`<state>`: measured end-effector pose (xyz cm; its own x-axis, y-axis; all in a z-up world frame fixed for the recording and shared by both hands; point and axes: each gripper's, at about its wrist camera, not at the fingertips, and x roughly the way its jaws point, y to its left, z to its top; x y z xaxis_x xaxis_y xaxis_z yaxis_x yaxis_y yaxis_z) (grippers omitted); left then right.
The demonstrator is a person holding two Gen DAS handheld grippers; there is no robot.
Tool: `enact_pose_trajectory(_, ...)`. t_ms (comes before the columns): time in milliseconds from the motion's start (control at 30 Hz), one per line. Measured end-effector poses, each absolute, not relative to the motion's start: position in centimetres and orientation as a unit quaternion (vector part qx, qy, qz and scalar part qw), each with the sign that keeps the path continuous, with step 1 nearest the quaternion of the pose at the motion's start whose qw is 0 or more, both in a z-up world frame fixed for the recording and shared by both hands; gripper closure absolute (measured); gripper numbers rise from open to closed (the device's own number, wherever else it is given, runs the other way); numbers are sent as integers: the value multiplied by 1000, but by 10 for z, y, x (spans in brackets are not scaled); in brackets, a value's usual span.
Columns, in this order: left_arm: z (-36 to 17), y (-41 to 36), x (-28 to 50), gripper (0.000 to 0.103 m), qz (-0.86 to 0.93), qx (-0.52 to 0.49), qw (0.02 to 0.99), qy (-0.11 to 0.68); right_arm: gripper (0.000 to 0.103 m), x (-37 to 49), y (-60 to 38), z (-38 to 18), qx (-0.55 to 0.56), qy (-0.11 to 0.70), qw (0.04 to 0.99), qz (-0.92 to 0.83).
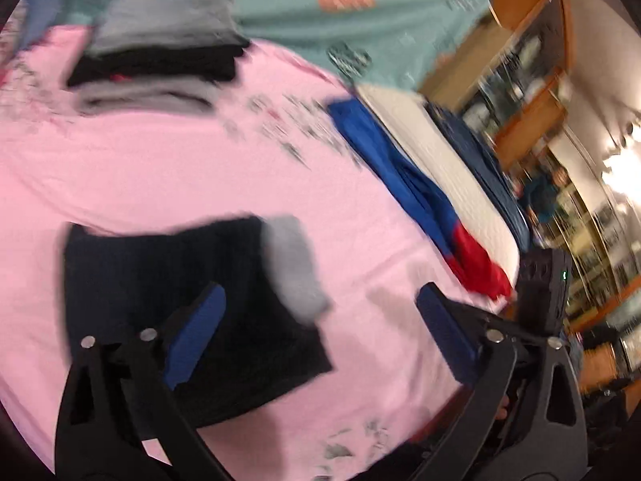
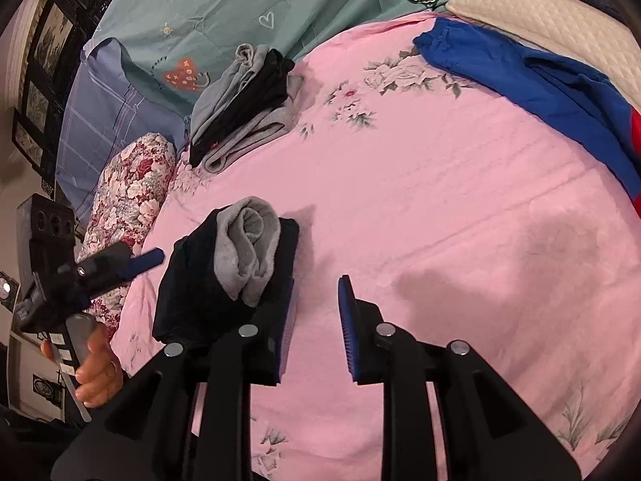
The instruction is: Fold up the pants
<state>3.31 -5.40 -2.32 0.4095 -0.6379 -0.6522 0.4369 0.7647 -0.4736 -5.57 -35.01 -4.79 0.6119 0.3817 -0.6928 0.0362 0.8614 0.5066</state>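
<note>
Folded black pants [image 2: 200,284] with a grey lining [image 2: 250,248] showing lie on the pink bedsheet [image 2: 440,200]. In the blurred left wrist view the same pants [image 1: 168,292] sit under and ahead of my left gripper [image 1: 320,308], which is open and holds nothing. My right gripper [image 2: 314,292] is open too, its left finger beside the pants' right edge. The left gripper [image 2: 120,264] shows in the right wrist view at the pants' left, held by a hand [image 2: 96,368].
A stack of folded grey and black clothes [image 2: 244,100] lies further up the bed. A blue and red garment [image 2: 553,92] lies along a white quilted pillow [image 2: 561,24]. A floral bolster [image 2: 128,200] borders the left. Shelves [image 1: 533,80] stand beyond the bed.
</note>
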Motion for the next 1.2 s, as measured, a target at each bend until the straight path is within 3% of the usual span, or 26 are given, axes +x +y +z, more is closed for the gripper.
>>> enact_pose_trajectory(100,-25,-8,38,7,-253,-137,859,423,79,-40,-313,-33,219,431,862,155)
enact_pose_trajectory(133,-30,3,39,14,-249,-152,856,427,79,-37,-302,-27,210,427,863,172)
enact_pose_trajectory(167,-35,10,40,36,-251,-165,849,434,79,-31,-285,-18,195,419,864,198)
enact_pose_trajectory(200,-45,14,41,68,-256,-172,838,449,79,-26,-274,-13,185,414,865,213)
enact_pose_trajectory(267,-61,9,41,99,-257,-167,825,474,79,-13,-253,-7,164,416,866,225)
enact_pose_trajectory(300,-70,6,39,99,-257,-164,821,483,79,-5,-243,-8,156,421,864,228)
enact_pose_trajectory(467,-105,-6,41,99,-240,-134,817,507,79,19,-225,-30,135,454,859,193)
enact_pose_trajectory(600,-130,-10,46,99,-240,-136,808,520,80,34,-233,-93,150,533,821,140)
enact_pose_trajectory(733,-127,-4,49,99,-250,-148,802,522,78,34,-234,-90,146,527,825,143)
enact_pose_trajectory(800,-121,2,47,99,-254,-161,797,525,72,34,-234,-85,152,528,822,151)
enact_pose_trajectory(833,-115,6,46,95,-254,-163,798,522,70,31,-237,-79,159,527,820,156)
enact_pose_trajectory(867,-107,13,42,74,-250,-161,805,513,68,27,-241,-69,167,521,821,163)
enact_pose_trajectory(900,-97,22,37,45,-244,-159,817,498,65,22,-246,-58,173,510,826,165)
enact_pose_trajectory(933,-89,29,34,32,-229,-156,827,490,50,17,-252,-47,180,495,834,162)
enact_pose_trajectory(967,-82,38,31,19,-188,-145,843,482,25,11,-261,-38,189,478,844,151)
enact_pose_trajectory(1033,-75,47,29,19,-136,-122,862,473,9,3,-278,-28,204,450,860,126)
enact_pose_trajectory(1200,-101,64,46,19,-131,-167,822,528,9,6,-292,-51,244,478,834,128)
